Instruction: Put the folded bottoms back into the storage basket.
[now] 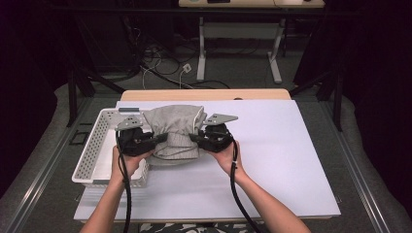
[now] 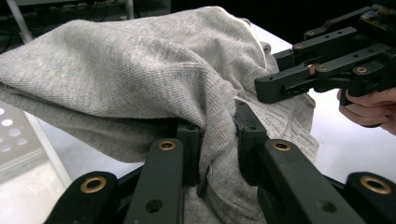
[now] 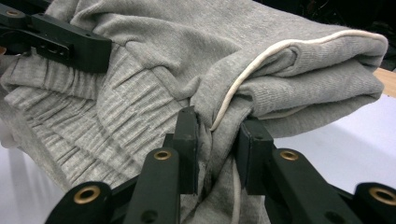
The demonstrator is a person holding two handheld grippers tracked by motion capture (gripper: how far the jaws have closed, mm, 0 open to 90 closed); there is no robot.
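Observation:
A folded grey knit garment [image 1: 174, 131] with a white drawstring [image 3: 261, 56] hangs bunched between my two grippers, over the table's left half beside a white basket [image 1: 94, 150]. My left gripper [image 1: 158, 139] is shut on the cloth at its left side; in the left gripper view the grey fabric [image 2: 140, 79] is pinched between the jaws [image 2: 218, 149]. My right gripper [image 1: 194, 138] is shut on the garment's right side, and its own view has the fabric [image 3: 154, 60] and the cord squeezed between the jaws [image 3: 215, 151]. The two grippers face each other across the bundle.
The white perforated basket stands at the table's left edge, partly under the garment. A white sheet [image 1: 282, 155] covers the tabletop to the right. Beyond the far edge are a desk frame [image 1: 238, 53] and floor cables [image 1: 160, 63].

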